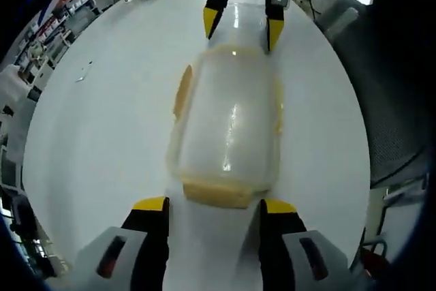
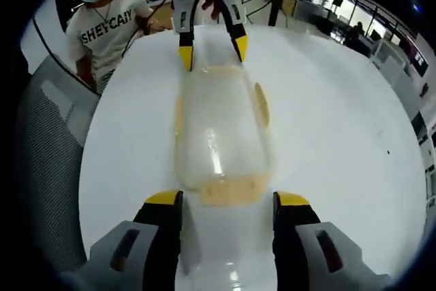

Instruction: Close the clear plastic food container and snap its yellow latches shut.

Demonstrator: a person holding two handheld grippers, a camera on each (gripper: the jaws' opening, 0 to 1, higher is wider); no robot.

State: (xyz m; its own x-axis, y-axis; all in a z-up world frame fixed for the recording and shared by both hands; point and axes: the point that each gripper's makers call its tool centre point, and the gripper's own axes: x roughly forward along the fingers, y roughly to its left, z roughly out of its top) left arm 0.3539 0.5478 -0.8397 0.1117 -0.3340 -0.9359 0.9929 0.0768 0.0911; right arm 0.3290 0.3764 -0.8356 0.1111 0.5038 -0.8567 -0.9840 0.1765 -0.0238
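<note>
White table (image 1: 102, 120) — grey mesh chair (image 2: 48, 141) beside it

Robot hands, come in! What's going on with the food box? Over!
Left gripper open at one end latch. Right gripper open at opposite end. Clear container lid on, lying on white table. Nothing blocking either end.

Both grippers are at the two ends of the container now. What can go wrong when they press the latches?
1. The container sits on a smooth, shiny white table, so an uneven push could slide it.
2. The end latch lies in front of the open right hand-held gripper, not between its jaws; pressing may slip off.
3. The side latch looks flared outward, so the lid may not be fully seated.
</note>
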